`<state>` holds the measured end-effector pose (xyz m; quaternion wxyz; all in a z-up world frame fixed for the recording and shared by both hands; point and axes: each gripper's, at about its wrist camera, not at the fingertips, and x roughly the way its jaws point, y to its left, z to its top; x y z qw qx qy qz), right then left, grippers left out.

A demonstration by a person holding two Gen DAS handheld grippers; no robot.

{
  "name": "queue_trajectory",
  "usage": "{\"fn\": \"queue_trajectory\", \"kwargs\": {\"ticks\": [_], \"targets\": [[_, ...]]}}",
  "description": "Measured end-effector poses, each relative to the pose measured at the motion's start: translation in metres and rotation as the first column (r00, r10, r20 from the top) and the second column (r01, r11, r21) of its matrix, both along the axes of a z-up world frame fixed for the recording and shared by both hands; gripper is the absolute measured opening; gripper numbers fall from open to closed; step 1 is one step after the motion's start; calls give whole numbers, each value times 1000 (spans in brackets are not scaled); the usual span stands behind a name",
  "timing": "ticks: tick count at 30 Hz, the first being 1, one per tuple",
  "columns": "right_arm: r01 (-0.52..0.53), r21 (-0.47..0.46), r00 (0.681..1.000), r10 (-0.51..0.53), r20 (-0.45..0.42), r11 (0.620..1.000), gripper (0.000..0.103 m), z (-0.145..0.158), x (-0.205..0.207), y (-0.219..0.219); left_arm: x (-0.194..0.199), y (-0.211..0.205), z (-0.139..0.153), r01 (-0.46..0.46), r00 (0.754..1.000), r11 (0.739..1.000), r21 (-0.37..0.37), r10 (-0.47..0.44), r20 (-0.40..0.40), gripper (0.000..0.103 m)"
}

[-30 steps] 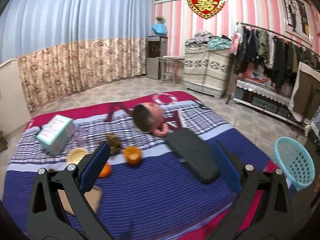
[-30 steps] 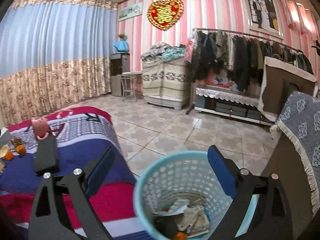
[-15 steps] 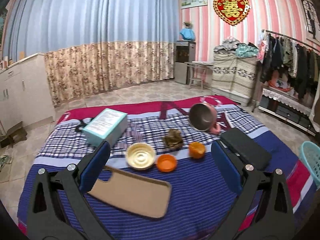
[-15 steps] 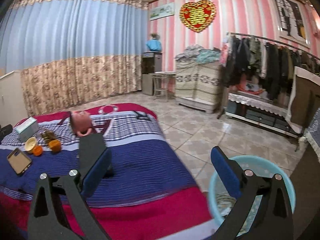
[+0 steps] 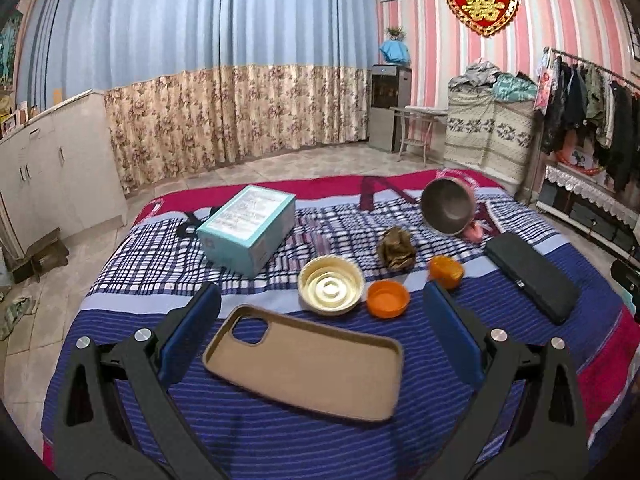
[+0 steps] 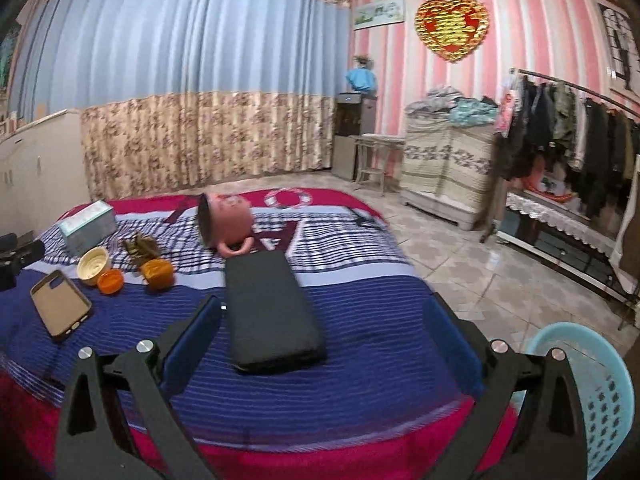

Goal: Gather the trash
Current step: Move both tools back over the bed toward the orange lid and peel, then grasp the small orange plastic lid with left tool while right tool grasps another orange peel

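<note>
On the striped bedspread (image 5: 280,432) lie a crumpled brown wrapper (image 5: 396,249), an orange peel piece (image 5: 446,271), an orange cap (image 5: 388,298) and a cream round lid (image 5: 331,290). My left gripper (image 5: 322,296) is open, low over the bed, with a tan phone case (image 5: 304,364) lying between its fingers, untouched. My right gripper (image 6: 322,308) stands wide open above the bed's near edge, nothing between its pads. A black case (image 6: 272,312) lies just left of its middle. The light blue trash basket (image 6: 592,400) stands on the floor at the lower right.
A teal box (image 5: 248,228) and a tipped pink cup (image 5: 448,206) lie farther back on the bed. Tiled floor (image 6: 460,248) runs to the right of the bed. Beyond it are a clothes rack (image 6: 580,140) and a covered cabinet (image 6: 444,168); white cabinets (image 5: 52,168) stand at the left.
The right gripper swung left from above the basket to over the bed; the basket now sits at the frame's lower right. The left gripper moved left along the bed, bringing the phone case between its fingers.
</note>
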<state>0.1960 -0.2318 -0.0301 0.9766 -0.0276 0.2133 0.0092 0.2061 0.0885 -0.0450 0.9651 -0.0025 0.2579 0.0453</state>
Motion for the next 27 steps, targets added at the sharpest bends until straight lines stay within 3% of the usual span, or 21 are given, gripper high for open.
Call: {"fn": "queue_trajectory", "kwargs": {"ticks": [10, 16, 24, 26, 27], "targets": [[-166, -43, 984, 163, -71, 985, 98, -14, 46, 81, 4, 34, -15, -58, 997, 998, 34, 60, -48, 97], [-248, -80, 962, 235, -140, 966, 97, -23, 76, 124, 0, 73, -18, -120, 991, 993, -8, 120, -65, 97], [-310, -19, 907, 290, -305, 950, 70, -47, 124, 156, -1, 85, -13, -142, 988, 990, -22, 140, -69, 97], [-332, -11, 888, 308, -342, 943, 50, -55, 130, 161, 2, 82, -13, -133, 989, 990, -43, 129, -78, 97], [-347, -1, 876, 323, -359, 938, 46, -58, 132, 162, 3, 79, -13, -128, 989, 991, -48, 124, -81, 97]]}}
